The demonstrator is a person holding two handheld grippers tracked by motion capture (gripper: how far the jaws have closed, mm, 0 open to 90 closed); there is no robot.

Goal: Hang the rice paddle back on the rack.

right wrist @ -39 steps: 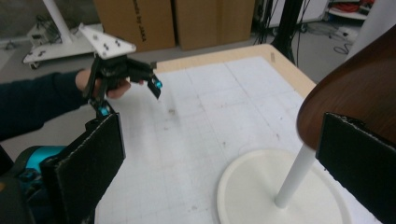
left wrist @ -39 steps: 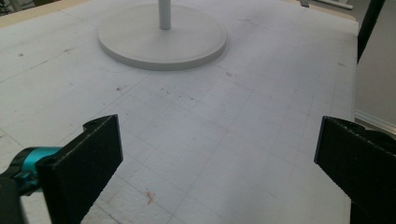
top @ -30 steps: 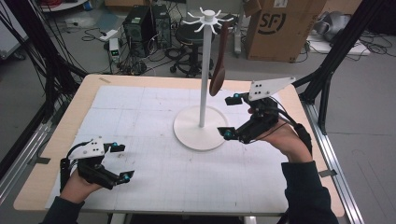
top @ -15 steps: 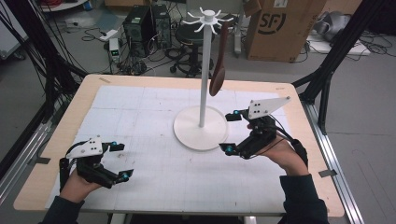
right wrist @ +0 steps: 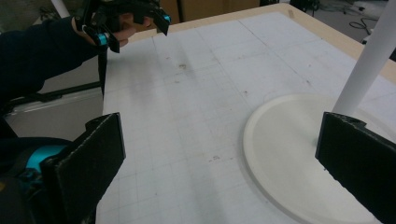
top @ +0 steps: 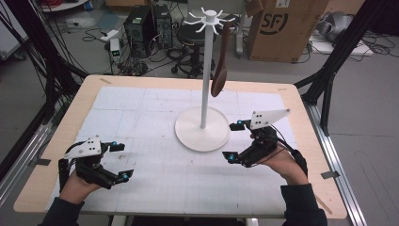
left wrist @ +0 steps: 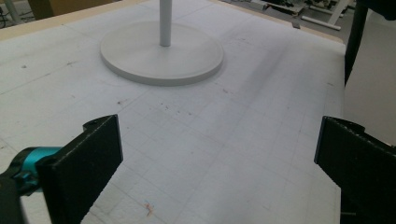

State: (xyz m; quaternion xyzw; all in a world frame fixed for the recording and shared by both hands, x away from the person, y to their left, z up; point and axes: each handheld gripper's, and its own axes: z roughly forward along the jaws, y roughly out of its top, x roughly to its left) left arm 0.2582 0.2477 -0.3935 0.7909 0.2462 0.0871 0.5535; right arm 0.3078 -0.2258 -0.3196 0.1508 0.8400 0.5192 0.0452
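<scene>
Right tongs lower, beside stand

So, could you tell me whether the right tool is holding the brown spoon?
No, the spoon hangs from the stand's top hook, while the right tool is open and empty by the base.

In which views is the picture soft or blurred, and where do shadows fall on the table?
High view: fairly sharp, even light, a faint shadow beside the round white stand base. Left gripper view: the near black jaws are soft; a dim grey shadow band crosses the white gridded mat. Right gripper view: the jaws and the white pole look blurred.
</scene>
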